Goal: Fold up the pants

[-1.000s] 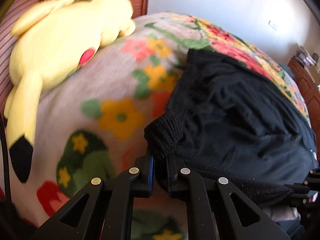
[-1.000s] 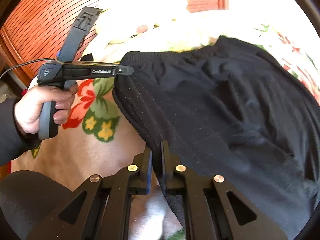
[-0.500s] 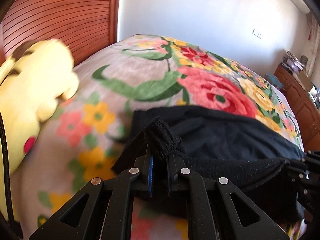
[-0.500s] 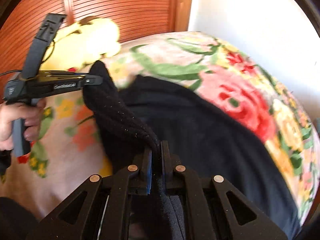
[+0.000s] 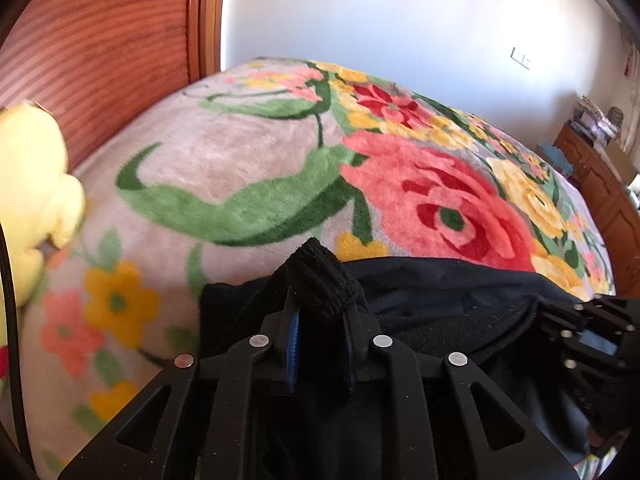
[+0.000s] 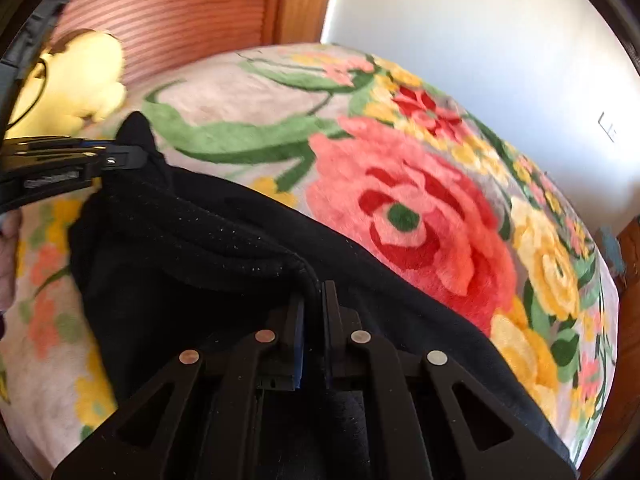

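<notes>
Left wrist view: black pants (image 5: 440, 300) are gripped at the waistband by left claw (image 5: 320, 320) and right claw (image 6: 314, 312), lifted above the bed (image 5: 260, 168); the fold is judged barely begun.

Both claws are black plastic with triangular cutouts, silver screws (image 5: 382, 341) and blue finger pads (image 6: 298, 332).

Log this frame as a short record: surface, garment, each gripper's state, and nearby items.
surface: floral fleece blanket on a bed, large pink rose pattern
garment: black knit pants, waistband edge lifted off the blanket
left gripper: fingers shut on a ribbed waistband corner
right gripper: fingers shut on the waistband at the other end
span between grippers: waistband stretched, sagging slightly
nearby: yellow plush toy at the ribbed wooden headboard; white wall; wooden dresser far right
</notes>
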Available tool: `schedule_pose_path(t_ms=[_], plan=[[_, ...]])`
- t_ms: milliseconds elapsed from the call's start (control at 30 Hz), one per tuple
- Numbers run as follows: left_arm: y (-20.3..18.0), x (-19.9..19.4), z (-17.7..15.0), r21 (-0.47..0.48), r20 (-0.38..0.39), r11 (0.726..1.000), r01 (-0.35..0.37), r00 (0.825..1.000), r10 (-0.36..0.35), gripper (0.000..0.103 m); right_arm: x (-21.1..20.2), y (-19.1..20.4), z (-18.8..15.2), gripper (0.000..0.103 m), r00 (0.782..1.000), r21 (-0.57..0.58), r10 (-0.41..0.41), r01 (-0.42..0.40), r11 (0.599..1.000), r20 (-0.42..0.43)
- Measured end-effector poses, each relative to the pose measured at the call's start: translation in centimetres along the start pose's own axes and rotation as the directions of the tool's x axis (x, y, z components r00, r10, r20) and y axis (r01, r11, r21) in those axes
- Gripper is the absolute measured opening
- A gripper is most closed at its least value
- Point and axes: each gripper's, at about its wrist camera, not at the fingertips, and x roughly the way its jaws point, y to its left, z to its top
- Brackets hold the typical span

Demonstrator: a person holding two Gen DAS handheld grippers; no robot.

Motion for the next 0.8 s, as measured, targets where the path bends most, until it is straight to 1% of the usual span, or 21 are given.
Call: schedule_pose_path(t_ms=[67,133,200,267,300,400,500,567,667,800], plan=[[0.3,0.7,-0.1,-0.007,-0.004,0.999,0.031,1.0,-0.031,0.025,1.2,-0.2,-0.4,0.008,1.0,0.013,-0.001,0.001,1.0,-0.009],[0.8,0.8,0.0,-0.01,0.003,0.998,0.059,0.998,-0.059,0.034,2.4,-0.3,-0.8,0.008,1.0,0.022,-0.01,0.01,1.0,-0.021],[1.1,0.4,-0.3,0.001,0.004,0.997,0.082,0.997,-0.082,0.036,3.3,-0.2,-1.2,0.008,0.999,0.019,-0.019,0.019,1.0,-0.037],[1.3,-0.5,-0.8,0.032,0.006,0.994,0.1,0.995,-0.101,0.041,4.0,-0.1,-1.4,0.008,0.998,0.015,-0.033,0.034,0.999,-0.047],[1.4,-1.1,-1.0,0.048,0.016,0.994,0.1,0.995,-0.101,0.045,4.3,-0.1,-1.4,0.008,0.998,0.017,-0.034,0.035,0.999,-0.054],[1.9,-2.7,-1.3,0.074,0.044,0.992,0.101,0.994,-0.105,0.048,5.2,-0.3,-1.5,0.008,0.995,0.034,-0.054,0.057,0.998,-0.089],[2.8,-3.7,-1.5,0.082,0.069,0.995,0.06,0.995,-0.066,0.05,5.4,-0.7,-1.9,0.008,0.995,0.06,-0.046,0.052,0.997,-0.093],[3.6,-3.8,-1.8,0.092,0.073,0.995,0.027,0.997,-0.034,0.05,5.3,-0.9,-2.0,0.008,0.995,0.071,-0.044,0.05,0.996,-0.09],[5.1,-2.8,-2.6,0.075,0.036,0.997,0.008,0.999,-0.011,0.05,5.2,-1.4,-2.3,0.009,0.996,0.106,-0.021,0.031,0.994,-0.091],[6.1,-0.9,-3.6,0.044,-0.04,0.998,0.039,0.998,-0.038,0.05,5.4,-1.2,-2.8,0.009,0.996,0.101,-0.021,0.03,0.994,-0.092]])
